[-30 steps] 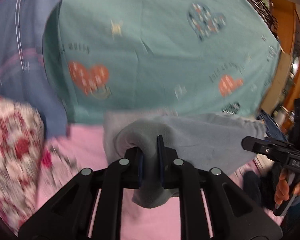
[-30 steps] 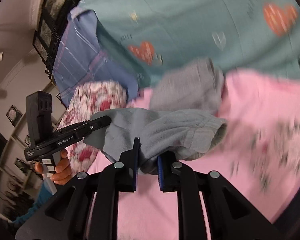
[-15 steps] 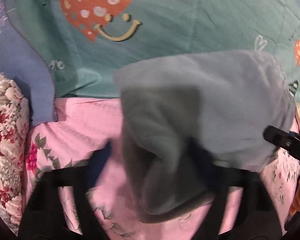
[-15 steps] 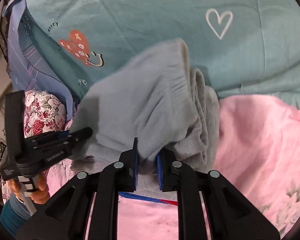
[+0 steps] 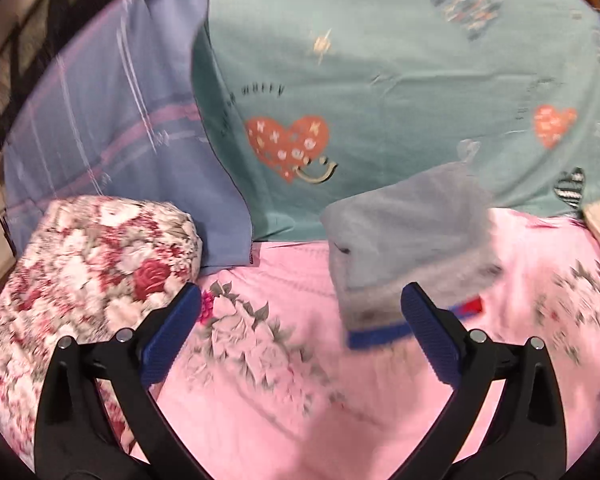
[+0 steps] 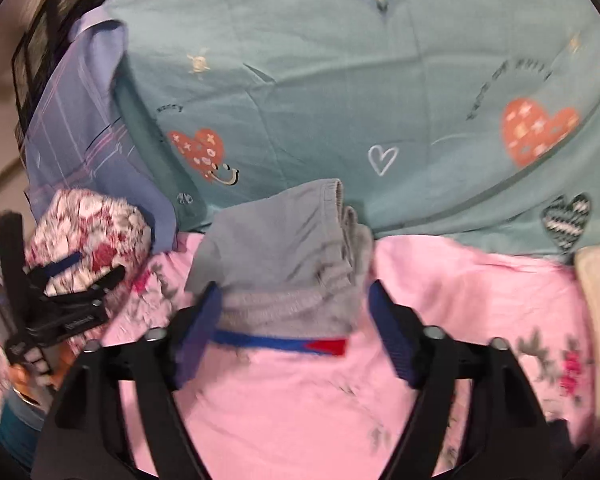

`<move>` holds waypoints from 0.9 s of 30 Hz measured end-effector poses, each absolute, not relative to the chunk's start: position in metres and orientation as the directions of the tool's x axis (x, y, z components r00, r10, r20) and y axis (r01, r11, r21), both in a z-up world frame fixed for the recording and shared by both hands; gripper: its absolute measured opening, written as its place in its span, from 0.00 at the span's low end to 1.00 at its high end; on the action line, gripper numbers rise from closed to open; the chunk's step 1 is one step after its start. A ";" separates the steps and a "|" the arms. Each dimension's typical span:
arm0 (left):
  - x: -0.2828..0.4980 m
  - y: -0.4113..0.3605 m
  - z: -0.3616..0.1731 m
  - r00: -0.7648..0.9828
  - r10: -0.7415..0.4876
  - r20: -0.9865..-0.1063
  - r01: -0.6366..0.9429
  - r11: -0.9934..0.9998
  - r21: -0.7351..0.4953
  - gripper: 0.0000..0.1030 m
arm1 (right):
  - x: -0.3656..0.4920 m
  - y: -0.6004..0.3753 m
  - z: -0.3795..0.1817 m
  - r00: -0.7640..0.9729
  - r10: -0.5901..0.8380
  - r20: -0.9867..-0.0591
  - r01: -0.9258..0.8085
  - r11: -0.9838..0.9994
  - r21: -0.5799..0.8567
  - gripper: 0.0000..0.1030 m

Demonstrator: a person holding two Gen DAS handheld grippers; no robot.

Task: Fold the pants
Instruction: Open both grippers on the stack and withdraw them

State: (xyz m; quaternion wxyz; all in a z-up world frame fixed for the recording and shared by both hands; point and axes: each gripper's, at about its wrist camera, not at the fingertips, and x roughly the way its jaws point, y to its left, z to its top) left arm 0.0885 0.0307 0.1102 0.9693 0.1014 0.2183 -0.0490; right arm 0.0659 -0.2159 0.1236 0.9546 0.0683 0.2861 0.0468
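Observation:
The grey pants lie in a folded stack on the pink floral sheet, their far edge against the teal quilt. A blue and red strip shows under the stack's near edge. My left gripper stands wide open just short of the pants, with only its right finger in front of their near corner. My right gripper has its jaws opening, the pants reaching in between the spread pads without being pressed. In the right wrist view the left gripper appears at the far left, held by a hand.
A teal quilt with heart prints fills the back. A blue-purple striped sheet hangs at the back left, above a red floral pillow. A cream object lies at the right edge of the bed.
Both grippers were shut on the raised grey pants. They laid the top fold over the stack, opened and drew back; the pants now rest folded on the sheet.

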 end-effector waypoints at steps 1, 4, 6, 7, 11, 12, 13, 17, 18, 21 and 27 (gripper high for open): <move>0.069 0.032 0.109 0.908 -0.053 -0.416 0.137 0.975 0.175 0.98 | 0.044 -0.209 0.120 0.844 0.127 -0.521 -0.065 0.989 0.135 0.88; 0.021 0.031 0.096 0.906 -0.098 -0.412 0.172 0.974 0.147 0.98 | -0.016 -0.197 0.093 0.879 0.092 -0.468 -0.062 0.995 0.080 0.89; 0.000 0.030 0.091 0.905 -0.102 -0.412 0.173 0.975 0.140 0.98 | -0.048 -0.189 0.074 0.892 0.075 -0.445 -0.051 0.996 0.067 0.90; -0.008 0.028 0.087 0.905 -0.100 -0.414 0.171 0.976 0.136 0.98 | -0.059 -0.185 0.065 0.894 0.070 -0.443 -0.042 0.997 0.072 0.90; -0.026 0.016 0.071 0.896 -0.106 -0.431 0.168 0.980 0.107 0.98 | -0.074 -0.181 0.035 0.884 0.087 -0.459 -0.016 0.987 0.158 0.90; -0.027 0.013 0.068 0.894 -0.105 -0.436 0.165 0.981 0.102 0.98 | -0.077 -0.181 0.032 0.882 0.089 -0.464 -0.007 0.984 0.176 0.90; -0.028 0.011 0.065 0.891 -0.106 -0.442 0.165 0.982 0.096 0.98 | -0.077 -0.183 0.026 0.876 0.092 -0.473 0.004 0.980 0.197 0.90; -0.025 0.004 0.055 0.889 -0.097 -0.447 0.151 0.985 0.085 0.98 | -0.076 -0.184 0.009 0.856 0.090 -0.509 0.027 0.976 0.218 0.90; -0.024 0.002 0.052 0.888 -0.097 -0.449 0.151 0.985 0.086 0.98 | -0.078 -0.183 0.006 0.858 0.084 -0.507 0.027 0.978 0.207 0.90; -0.016 -0.003 0.040 0.887 -0.074 -0.456 0.136 0.985 0.104 0.98 | -0.078 -0.180 -0.001 0.861 0.059 -0.505 0.034 0.984 0.173 0.90; -0.010 -0.008 0.020 0.897 -0.077 -0.435 0.141 0.983 0.117 0.98 | -0.074 -0.179 -0.016 0.846 0.037 -0.531 0.049 0.988 0.145 0.90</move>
